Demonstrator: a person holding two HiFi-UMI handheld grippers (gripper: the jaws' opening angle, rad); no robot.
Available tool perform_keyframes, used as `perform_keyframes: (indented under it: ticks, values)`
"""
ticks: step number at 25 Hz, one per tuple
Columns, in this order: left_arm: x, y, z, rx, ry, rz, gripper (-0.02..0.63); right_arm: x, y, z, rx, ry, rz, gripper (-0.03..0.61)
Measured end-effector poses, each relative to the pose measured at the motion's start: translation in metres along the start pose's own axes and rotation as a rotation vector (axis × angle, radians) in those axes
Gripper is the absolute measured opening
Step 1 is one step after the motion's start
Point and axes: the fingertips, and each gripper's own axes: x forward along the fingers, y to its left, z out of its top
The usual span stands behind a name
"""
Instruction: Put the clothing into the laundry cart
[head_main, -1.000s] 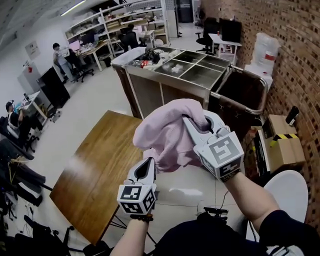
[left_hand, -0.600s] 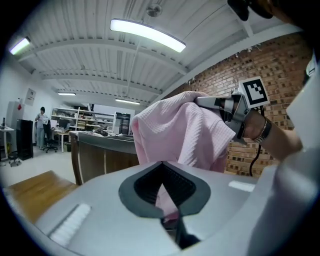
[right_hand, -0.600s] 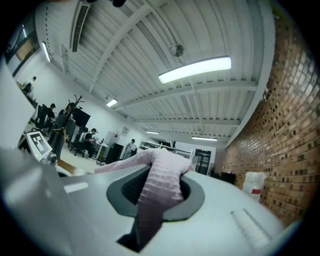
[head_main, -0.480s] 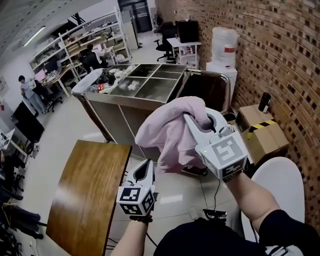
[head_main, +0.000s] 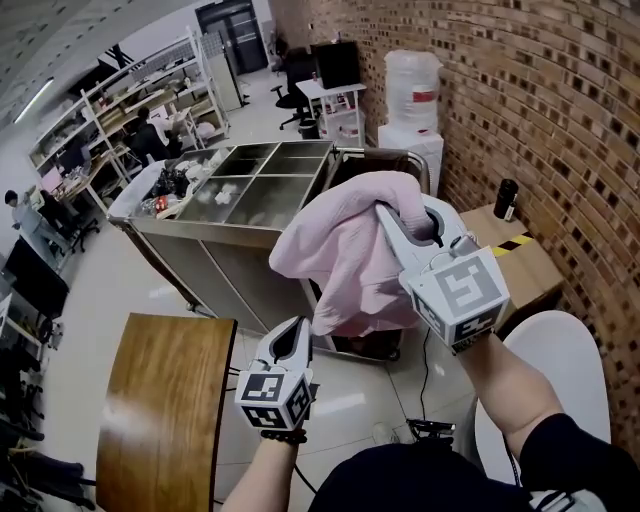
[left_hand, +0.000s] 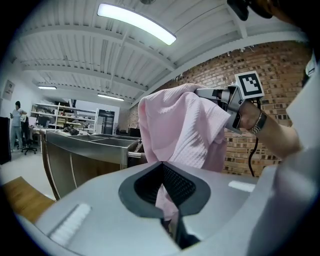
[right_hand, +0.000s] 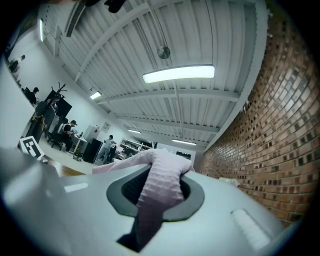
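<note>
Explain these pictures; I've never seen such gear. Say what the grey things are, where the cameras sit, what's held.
A person holds a two-jaw gripper in each hand. One picture comes from a head camera looking down; the other two cameras ride on the grippers, looking along their jaws. The right gripper is clamped on a pink garment, raised before the dark laundry cart. The left gripper pinches its lower edge. A wooden table stands at lower left.

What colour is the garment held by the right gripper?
The garment is pale pink with a fine waffle weave, clearest in the left gripper view.
</note>
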Motion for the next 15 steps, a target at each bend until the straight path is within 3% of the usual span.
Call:
perform_keyframes:
  ticks: [8, 15]
  values:
    - [0.044, 0.016, -0.005, 0.003, -0.007, 0.015, 0.002, 0.036, -0.048, -0.016, -0.018, -0.017, -0.034, 0.048]
    - [0.076, 0.031, -0.008, 0.006, -0.007, 0.035, 0.002, 0.069, -0.083, -0.061, -0.010, 0.031, -0.052, 0.049]
